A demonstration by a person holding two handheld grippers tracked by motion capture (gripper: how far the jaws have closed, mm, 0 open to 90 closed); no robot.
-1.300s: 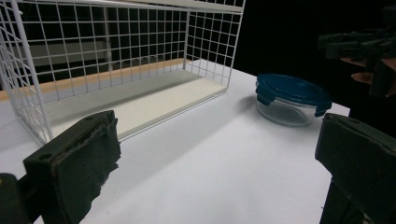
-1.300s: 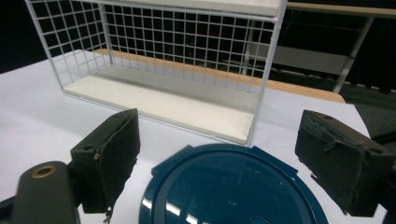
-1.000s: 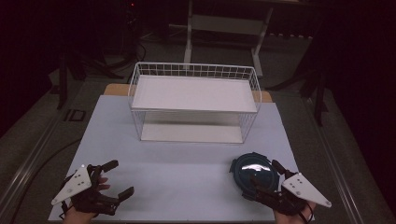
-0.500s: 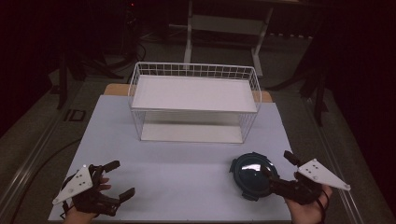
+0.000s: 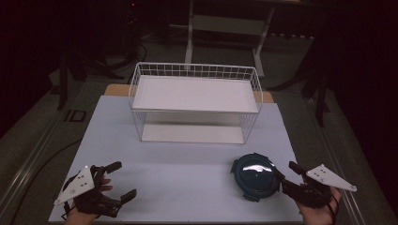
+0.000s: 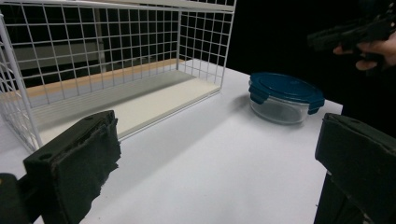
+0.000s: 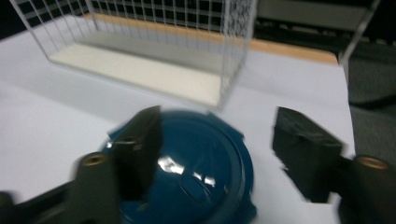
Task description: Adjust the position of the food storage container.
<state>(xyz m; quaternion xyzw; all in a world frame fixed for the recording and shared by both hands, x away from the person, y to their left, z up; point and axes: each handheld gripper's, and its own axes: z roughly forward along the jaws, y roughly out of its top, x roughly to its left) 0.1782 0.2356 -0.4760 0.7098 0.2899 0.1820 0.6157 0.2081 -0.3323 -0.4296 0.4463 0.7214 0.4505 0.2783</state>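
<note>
Near left corner of the white worktop [image 5: 187, 178]: left tongs [image 5: 126, 180] with jaws spread wide, nothing between them, held in the person's left hand [image 5: 87, 199]. Near right: right tongs [image 5: 287, 177] also released, jaws apart, pointing left at a round clear container with a dark blue clip lid [image 5: 254, 176], just beside its right edge; touching or not, cannot tell. Container sits on the worktop, near-right of the rack. Farther back, centre: a white wire rack [image 5: 195, 101] with 2 shelves, both bare.
</note>
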